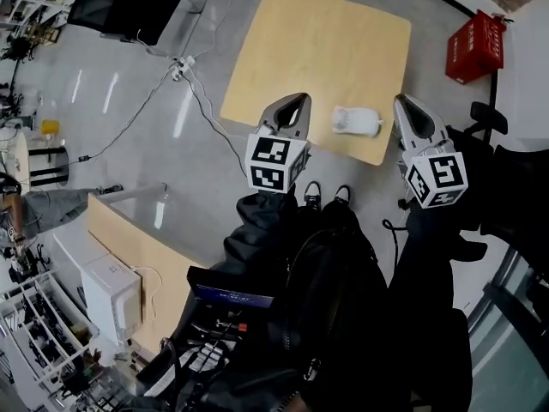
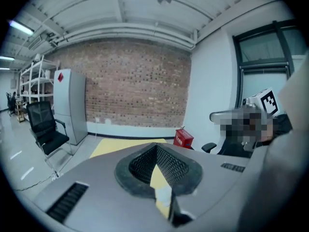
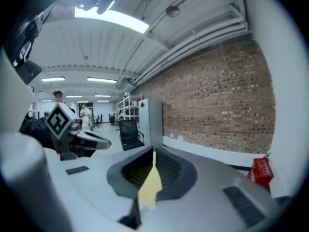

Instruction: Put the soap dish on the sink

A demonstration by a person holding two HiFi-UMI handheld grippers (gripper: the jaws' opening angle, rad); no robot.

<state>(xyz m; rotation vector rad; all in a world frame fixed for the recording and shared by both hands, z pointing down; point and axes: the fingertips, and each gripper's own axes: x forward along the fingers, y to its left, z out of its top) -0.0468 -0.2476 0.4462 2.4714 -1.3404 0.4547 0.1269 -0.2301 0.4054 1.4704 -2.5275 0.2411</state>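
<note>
Left gripper [image 2: 155,148]: jaws pressed together at the tips, nothing between them. Only a sliver of yellow desk shows through the slot behind the tips. Right gripper [image 3: 153,152]: jaws likewise closed tip to tip and empty, with the same yellow sliver behind. Both are held up in front of the person, well above the desk [image 1: 317,50], each with its marker cube [image 1: 276,163] turned to the head camera. Dark sleeves [image 1: 257,226] hide the hands. Soap dish [image 1: 357,122]: small and white, lying on the desk close to its near edge, between the two grippers in the head view and touched by neither. Its shape is too blurred to read, and what it rests on besides the desk cannot be told. Red crate [image 1: 474,48]: on the floor beyond the desk's right corner. Black office chair [image 1: 129,3]: top left, cut off by the frame. White cable [image 1: 202,101]: trails over the grey floor left of the desk. Second desk [image 1: 129,243]: lower left, partly hidden by the person's body, carrying a white box [image 1: 111,294]. Brick wall [image 2: 137,83]: closes the room behind.
</note>
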